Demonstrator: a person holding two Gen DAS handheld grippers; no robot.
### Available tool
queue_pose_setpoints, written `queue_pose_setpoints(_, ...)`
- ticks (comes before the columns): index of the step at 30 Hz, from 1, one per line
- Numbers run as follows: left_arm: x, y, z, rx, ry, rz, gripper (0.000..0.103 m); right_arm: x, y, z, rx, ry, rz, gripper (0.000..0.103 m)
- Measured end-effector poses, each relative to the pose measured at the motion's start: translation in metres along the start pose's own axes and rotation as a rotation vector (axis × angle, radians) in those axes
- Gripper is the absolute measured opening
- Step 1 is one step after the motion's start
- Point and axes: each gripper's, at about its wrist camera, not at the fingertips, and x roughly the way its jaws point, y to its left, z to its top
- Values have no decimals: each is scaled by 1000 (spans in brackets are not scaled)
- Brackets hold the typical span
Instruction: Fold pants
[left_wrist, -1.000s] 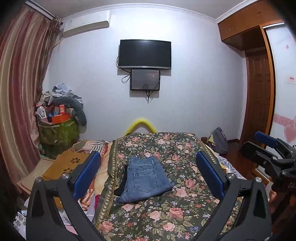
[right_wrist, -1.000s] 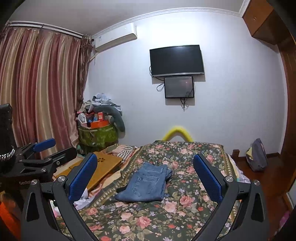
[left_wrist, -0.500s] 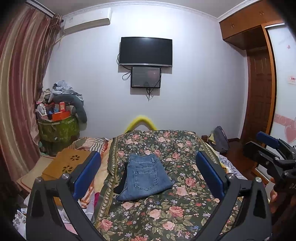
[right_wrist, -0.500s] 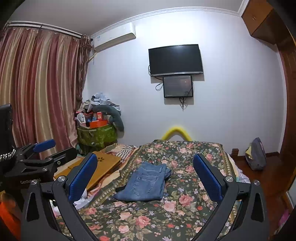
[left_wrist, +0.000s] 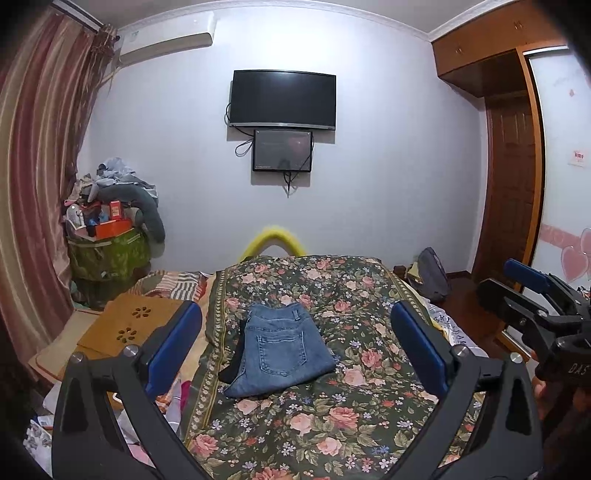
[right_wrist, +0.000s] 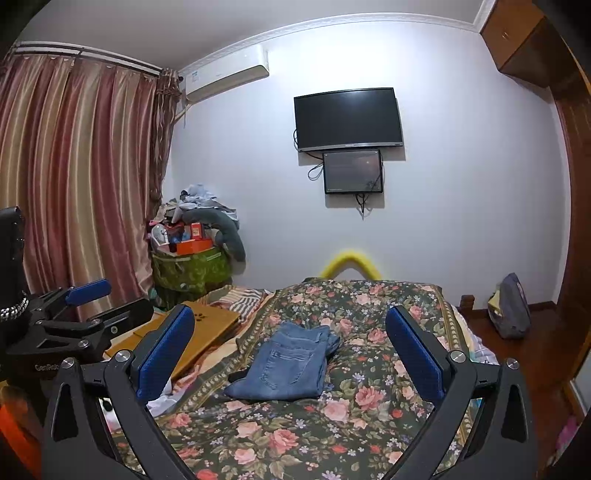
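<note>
Blue jeans (left_wrist: 280, 350) lie folded into a compact rectangle on the floral bedspread (left_wrist: 354, 417), back pocket up, with a dark strip of cloth peeking out at their left edge. In the right wrist view the same folded jeans (right_wrist: 291, 363) rest mid-bed. My left gripper (left_wrist: 295, 350) hovers well back from the jeans, open, nothing between its blue pads. My right gripper (right_wrist: 291, 354) is likewise open and empty, held above the near end of the bed. Each gripper shows at the edge of the other's view.
A wooden lap desk (left_wrist: 125, 328) lies left of the bed beside striped bedding. A green bin piled with clutter (left_wrist: 107, 251) stands by the curtain. A yellow bed-end hoop (left_wrist: 273, 240), a wall TV (left_wrist: 282, 99) and a bag (left_wrist: 432, 273) near the wooden door are farther off.
Both views tilt slightly upward and pull back a little; the jeans sit lower in the frames. The jeans themselves have not moved and both grippers stay open.
</note>
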Motion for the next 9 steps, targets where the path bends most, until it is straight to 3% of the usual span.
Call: queue_pose_setpoints(9,1,-3,-3,3,2,-3,103,3,4,0,-3,10,3,103)
